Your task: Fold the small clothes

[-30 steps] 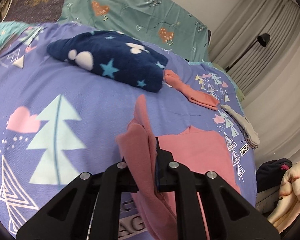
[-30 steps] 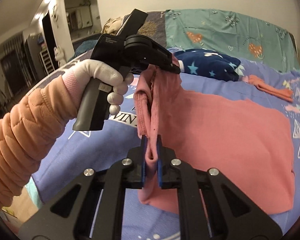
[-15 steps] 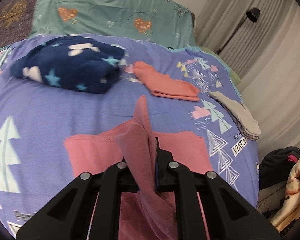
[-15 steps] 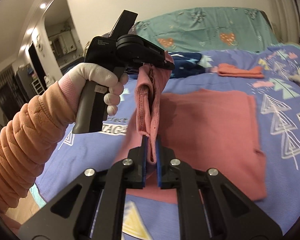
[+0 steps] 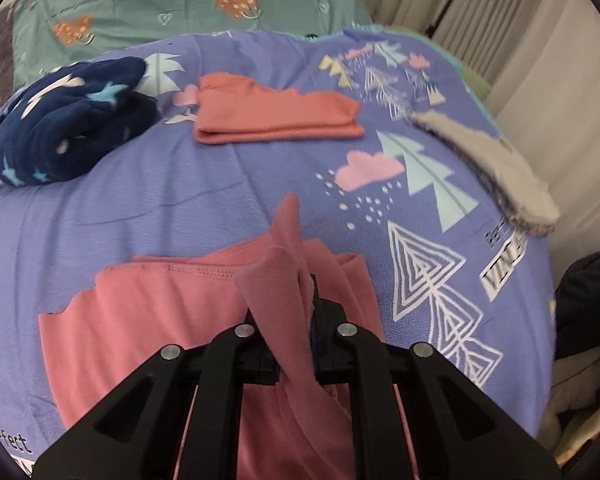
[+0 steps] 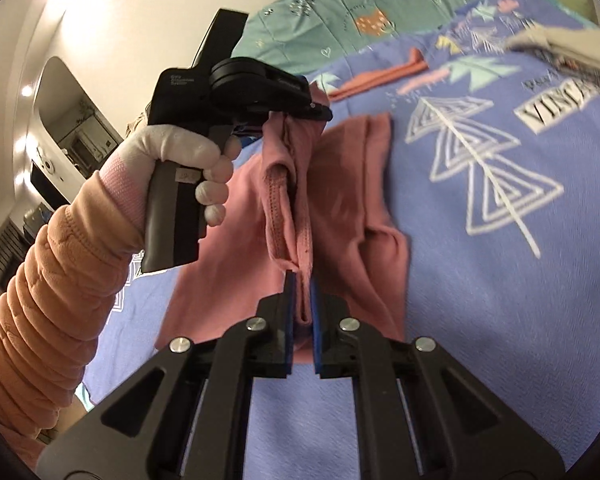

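A pink garment lies partly folded on the purple bedspread; it also shows in the right wrist view. My left gripper is shut on one raised edge of it, cloth draped over the fingers. In the right wrist view the left gripper hangs above the bed in a gloved hand. My right gripper is shut on the same lifted edge, a hemmed fold rising between its blue pads.
A folded orange-pink garment and a navy star-print fleece lie farther up the bed. A grey folded item sits at the right edge. Teal pillows at the head, curtains on the right.
Both grippers have carried the lifted pink edge across toward the right side of the bed, folding the garment over itself. Both stay shut on it.
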Tool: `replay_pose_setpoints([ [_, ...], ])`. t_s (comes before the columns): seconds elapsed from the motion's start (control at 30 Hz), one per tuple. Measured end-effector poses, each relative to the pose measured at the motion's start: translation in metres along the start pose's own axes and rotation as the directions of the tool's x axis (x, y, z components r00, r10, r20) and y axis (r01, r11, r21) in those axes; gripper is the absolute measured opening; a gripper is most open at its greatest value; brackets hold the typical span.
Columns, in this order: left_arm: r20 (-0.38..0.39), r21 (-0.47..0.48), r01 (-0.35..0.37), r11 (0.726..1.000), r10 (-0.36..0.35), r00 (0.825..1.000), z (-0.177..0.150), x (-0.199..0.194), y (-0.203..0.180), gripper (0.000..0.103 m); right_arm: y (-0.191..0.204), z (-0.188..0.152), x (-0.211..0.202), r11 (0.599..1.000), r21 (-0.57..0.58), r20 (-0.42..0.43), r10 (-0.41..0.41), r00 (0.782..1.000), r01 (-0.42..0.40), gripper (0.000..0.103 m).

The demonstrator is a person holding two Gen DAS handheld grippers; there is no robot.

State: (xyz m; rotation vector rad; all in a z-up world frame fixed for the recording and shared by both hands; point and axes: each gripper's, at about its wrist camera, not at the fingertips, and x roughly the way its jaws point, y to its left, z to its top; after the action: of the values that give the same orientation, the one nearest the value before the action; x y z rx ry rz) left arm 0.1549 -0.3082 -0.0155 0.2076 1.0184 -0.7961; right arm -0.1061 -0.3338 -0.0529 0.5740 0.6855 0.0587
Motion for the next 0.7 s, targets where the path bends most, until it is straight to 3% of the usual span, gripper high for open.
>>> replay_pose_setpoints([
  [0.2,-0.012,0.067,-0.05,0.996,0.051,0.999,-0.001,0.01,-0.017,0.013,-0.006,-0.005,0.0,1.0,0.014,-0.01,0.018,1.0,-0.018,0.006],
  [0.27,-0.004,0.068,-0.035,0.997,0.036,0.999,0.001,0.006,-0.019,0.028,-0.008,-0.006,0.002,1.0,0.022,-0.021,0.019,1.0,-0.019,0.006],
  [0.37,0.068,0.074,-0.015,0.997,0.01,0.998,0.004,-0.016,-0.023,0.038,-0.015,-0.007,0.007,0.998,0.05,-0.043,0.024,0.999,-0.022,0.007],
  [0.47,0.193,0.123,-0.049,0.991,0.025,0.981,-0.002,-0.054,-0.026,0.047,-0.022,-0.008,0.009,0.996,0.085,-0.055,0.04,0.998,-0.036,0.007],
  [0.57,0.263,0.134,-0.059,0.989,0.022,0.964,-0.026,-0.088,-0.016,0.053,-0.025,-0.009,0.009,0.994,0.102,-0.058,0.053,0.997,-0.047,0.007],
  [0.7,0.246,0.095,-0.054,0.994,0.029,0.969,-0.081,-0.112,0.01,0.057,-0.025,-0.01,0.01,0.994,0.104,-0.065,0.051,0.997,-0.044,0.007],
])
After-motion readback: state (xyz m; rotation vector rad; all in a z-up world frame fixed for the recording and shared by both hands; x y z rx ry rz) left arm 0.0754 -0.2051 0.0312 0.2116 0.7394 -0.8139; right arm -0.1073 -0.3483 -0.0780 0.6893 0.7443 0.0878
